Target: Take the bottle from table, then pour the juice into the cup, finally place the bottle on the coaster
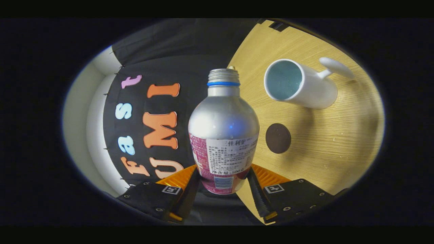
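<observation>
Both fingers (196,183) press on the low part of the bottle (223,135), one on each side, so the gripper (222,189) has it held tight. It is off the table (322,142) and tipped over, with its open top pointing away from the fingers. No cap is on it.

Juice could spill too soon, because the mouth is not over the cup (298,84) now; the cup sits off to one side of the neck. If the bottle tips more before it gets there, juice will land on the wood. The grip is low down on a round, smooth body, so the bottle could also slip or swing when it turns.

Near the bottle lies the dark round coaster (278,138), between the fingers and the cup. The cup has a handle on its far side, and a bump could knock it over.

Bare wood lies all around the cup and coaster, so there is room to move. The booth's cloth wall (162,51) is on the other side of the bottle.
</observation>
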A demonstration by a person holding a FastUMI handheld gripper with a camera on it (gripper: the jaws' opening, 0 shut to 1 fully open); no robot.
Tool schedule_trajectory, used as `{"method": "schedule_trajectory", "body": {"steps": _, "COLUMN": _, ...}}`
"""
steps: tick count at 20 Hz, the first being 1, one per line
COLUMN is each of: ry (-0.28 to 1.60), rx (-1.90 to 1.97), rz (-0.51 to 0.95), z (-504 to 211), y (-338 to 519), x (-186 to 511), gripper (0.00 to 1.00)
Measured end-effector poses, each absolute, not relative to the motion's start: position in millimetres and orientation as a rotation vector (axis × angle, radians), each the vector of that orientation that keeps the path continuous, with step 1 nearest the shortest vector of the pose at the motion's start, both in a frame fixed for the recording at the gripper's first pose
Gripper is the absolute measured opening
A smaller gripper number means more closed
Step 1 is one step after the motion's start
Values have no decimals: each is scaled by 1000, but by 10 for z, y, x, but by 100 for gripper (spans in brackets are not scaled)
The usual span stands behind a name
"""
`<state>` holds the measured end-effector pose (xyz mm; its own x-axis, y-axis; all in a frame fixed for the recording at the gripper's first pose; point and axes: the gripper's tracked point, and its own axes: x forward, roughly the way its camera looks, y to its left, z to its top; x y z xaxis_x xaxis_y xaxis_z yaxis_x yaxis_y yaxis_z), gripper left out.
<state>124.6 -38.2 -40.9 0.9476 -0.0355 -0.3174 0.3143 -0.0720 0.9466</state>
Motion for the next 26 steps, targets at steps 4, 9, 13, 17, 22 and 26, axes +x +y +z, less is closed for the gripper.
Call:
{"method": "schedule_trajectory", "body": {"steps": 4, "ry": 215, "rx": 1689, "rz": -298, "z": -411, "y": -386, "x": 1231, "gripper": 74}}
{"method": "schedule_trajectory", "body": {"steps": 9, "ry": 206, "rx": 1767, "rz": -310, "z": -395, "y": -392, "x": 1250, "gripper": 74}}
{"method": "schedule_trajectory", "body": {"steps": 13, "ry": 197, "rx": 1831, "rz": -324, "z": -407, "y": -423, "x": 1262, "gripper": 74}}
{"method": "schedule_trajectory", "body": {"steps": 17, "ry": 214, "rx": 1868, "rz": -347, "z": -415, "y": -442, "x": 1233, "gripper": 74}}
{"method": "schedule_trajectory", "body": {"steps": 22, "ry": 197, "rx": 1907, "rz": -344, "z": -403, "y": -487, "x": 1229, "gripper": 74}}
{"method": "schedule_trajectory", "body": {"steps": 26, "ry": 219, "rx": 1942, "rz": -334, "z": -367, "y": -481, "x": 1277, "gripper": 74}}
